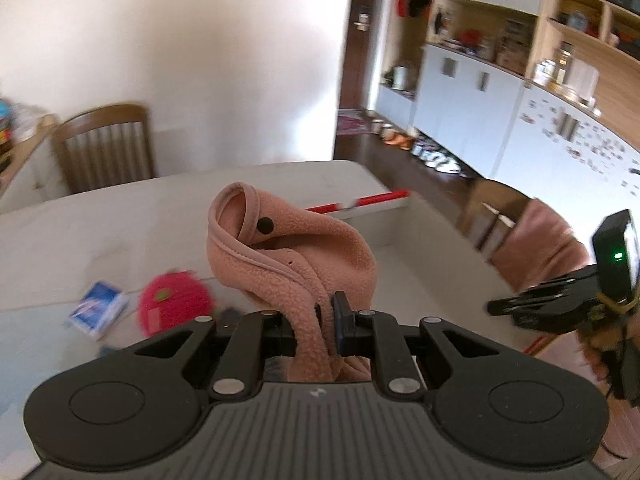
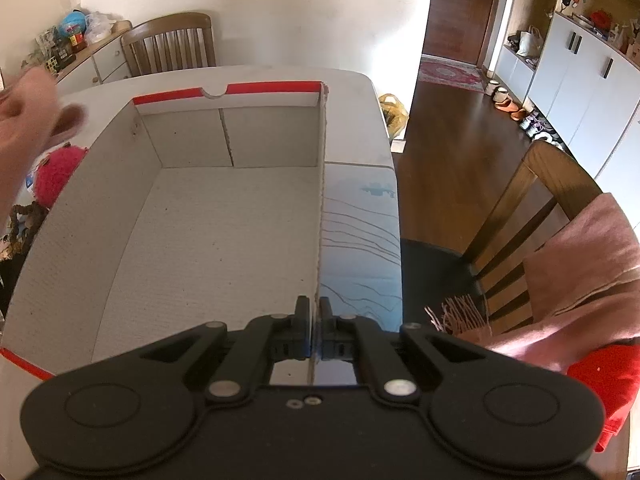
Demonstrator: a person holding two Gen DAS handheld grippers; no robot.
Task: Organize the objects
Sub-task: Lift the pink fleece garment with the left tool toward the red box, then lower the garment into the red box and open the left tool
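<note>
The left gripper (image 1: pixel 320 320) pinches one pink fleece cloth (image 1: pixel 280 248); the right gripper (image 2: pixel 315 320) pinches one cardboard box's (image 2: pixel 100 184) wall; one red fuzzy ball (image 1: pixel 174 304) lies nearby.

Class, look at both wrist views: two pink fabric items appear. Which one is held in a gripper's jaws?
The pink fleece piece with black snaps, clamped in the left gripper. The fringed pink scarf just drapes over the wooden chair.

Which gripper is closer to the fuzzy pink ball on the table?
The left gripper. It holds a pink fleece cloth just above and beside the fuzzy pink ball. The right gripper pinches the box wall, across the box from the ball.
</note>
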